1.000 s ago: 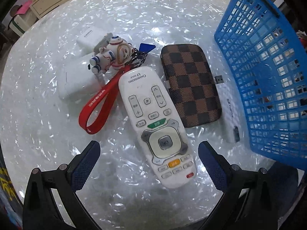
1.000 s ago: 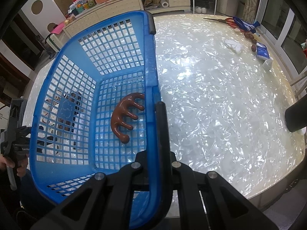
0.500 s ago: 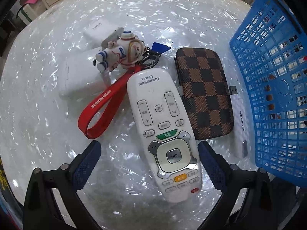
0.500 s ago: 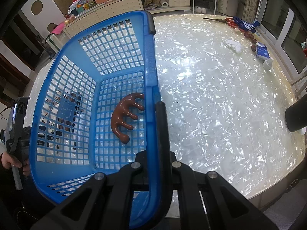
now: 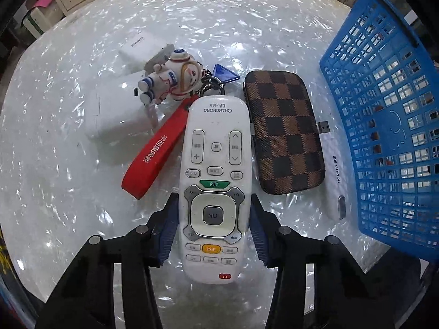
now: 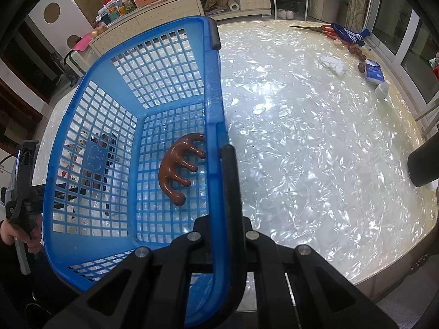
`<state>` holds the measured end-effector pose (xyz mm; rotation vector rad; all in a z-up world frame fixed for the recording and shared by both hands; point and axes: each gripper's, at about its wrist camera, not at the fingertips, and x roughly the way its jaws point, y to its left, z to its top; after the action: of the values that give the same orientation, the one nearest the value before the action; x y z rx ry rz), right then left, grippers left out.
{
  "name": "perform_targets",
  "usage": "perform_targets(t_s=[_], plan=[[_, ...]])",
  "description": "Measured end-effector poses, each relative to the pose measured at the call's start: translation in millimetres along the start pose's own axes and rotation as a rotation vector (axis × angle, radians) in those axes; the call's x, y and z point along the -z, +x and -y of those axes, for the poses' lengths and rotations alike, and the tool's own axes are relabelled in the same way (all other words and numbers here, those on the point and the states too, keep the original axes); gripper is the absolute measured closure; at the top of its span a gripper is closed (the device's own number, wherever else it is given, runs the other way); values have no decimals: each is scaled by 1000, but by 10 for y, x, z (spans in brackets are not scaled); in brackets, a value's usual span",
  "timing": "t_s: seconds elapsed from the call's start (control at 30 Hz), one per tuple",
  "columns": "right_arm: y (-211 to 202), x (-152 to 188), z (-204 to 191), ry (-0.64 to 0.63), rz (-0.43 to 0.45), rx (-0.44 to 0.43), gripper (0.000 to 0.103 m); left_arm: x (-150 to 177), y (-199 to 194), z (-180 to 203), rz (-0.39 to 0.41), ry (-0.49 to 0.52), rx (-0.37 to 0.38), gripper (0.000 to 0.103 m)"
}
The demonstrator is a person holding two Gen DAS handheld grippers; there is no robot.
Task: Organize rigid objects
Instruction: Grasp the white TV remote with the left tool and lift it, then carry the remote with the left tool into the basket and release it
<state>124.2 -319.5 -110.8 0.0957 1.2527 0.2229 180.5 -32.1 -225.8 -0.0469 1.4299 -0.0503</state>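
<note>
Remote (image 5: 215,186) between strap (image 5: 156,152) and case (image 5: 284,131)

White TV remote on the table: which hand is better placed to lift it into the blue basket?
Left. Its hand-held gripper straddles the white TV remote, jaws closing. The right hand-held gripper is clamped on the blue plastic basket.

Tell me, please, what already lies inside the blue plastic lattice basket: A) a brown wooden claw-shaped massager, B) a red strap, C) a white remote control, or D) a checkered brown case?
A: only the brown wooden claw-shaped massager lies on the blue plastic lattice basket's floor.
</note>
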Motion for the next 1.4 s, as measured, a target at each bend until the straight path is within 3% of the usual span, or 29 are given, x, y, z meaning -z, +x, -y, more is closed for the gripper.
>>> perform_targets(t_s=[0.6,0.83,1.13,1.4], plan=[[-17,-4,-11,12,-8,20,99,249,-764,-74,110,95,-10,51],[-17,-3,-11,4,-8,19,99,249,-1161,82,212,235,9,51],[-23,12,-7,2,-2,13,99,103,-1770,654,362,461,48,51],[-28,24,-3,12,9,8,99,1,-1872,1246,420,644,90,51]])
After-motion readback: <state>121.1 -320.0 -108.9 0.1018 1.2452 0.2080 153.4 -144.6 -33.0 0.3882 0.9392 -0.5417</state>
